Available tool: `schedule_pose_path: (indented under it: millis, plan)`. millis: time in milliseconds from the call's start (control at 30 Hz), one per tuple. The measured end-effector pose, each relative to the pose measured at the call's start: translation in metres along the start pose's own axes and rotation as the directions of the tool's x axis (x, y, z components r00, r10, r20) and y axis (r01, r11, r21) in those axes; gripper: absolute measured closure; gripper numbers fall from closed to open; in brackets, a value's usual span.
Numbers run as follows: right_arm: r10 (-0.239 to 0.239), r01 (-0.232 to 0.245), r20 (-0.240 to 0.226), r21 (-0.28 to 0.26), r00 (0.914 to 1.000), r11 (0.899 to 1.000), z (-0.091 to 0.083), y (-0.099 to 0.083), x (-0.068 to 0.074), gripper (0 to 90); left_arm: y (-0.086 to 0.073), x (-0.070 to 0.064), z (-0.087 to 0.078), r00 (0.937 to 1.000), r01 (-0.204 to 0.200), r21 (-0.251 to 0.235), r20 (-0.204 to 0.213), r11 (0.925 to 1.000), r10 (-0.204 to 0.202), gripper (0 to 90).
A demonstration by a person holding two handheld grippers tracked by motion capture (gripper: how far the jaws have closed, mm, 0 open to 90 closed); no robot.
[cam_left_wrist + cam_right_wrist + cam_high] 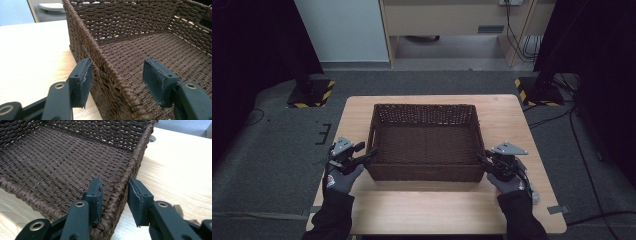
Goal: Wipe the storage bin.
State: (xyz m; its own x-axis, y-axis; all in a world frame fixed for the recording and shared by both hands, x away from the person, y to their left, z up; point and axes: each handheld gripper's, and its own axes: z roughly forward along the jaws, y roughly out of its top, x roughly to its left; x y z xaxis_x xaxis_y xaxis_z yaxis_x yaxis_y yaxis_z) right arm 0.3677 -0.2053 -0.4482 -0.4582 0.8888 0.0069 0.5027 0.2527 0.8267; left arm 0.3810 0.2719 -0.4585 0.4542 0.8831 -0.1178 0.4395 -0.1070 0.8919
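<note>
1. Overhead, a dark brown woven basket (425, 142) sits mid-table on a light wood table (432, 207), empty inside. A gloved hand holds a gripper at each near corner.
2. Left gripper (368, 156): jaws apart, straddling the basket's side wall near the front corner. One pad (83, 83) is outside the wall, the other (156, 83) inside over the basket floor; neither pad seems to press the weave yet.
3. Right gripper (482, 159): jaws narrower but w/ a gap left, astride the opposite rim (123, 192). Inner pad (97, 200) looks to be touching or nearly touching the wall; outer pad (136, 202) stands just off it.
4. Judgement: the step is getting a two-sided pinch on the basket before lifting or shifting it.
5. To do it well: seat both pads deeper below the braided rim, close both sides evenly, and keep the grippers level w/ each other.
6. Risk: the weave flexes, so a shallow or one-sided pinch may slip or tilt the basket.
</note>
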Motion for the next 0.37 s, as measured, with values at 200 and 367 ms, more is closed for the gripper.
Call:
schedule_pose_path:
  millis: [200,367]
  plan:
    - [0.008,-0.008,-0.004,-0.062,1.0,0.998,-0.005,0.003,-0.005,51.5,0.003,0.001,-0.009,1.0,0.006,-0.03,0.004,0.9995,-0.006,38.7]
    - [0.055,-0.053,0.005,-0.185,0.9985,0.981,-0.023,0.004,-0.023,36.2,0.006,0.006,-0.021,0.9997,0.018,-0.065,-0.012,0.9977,-0.019,37.9]
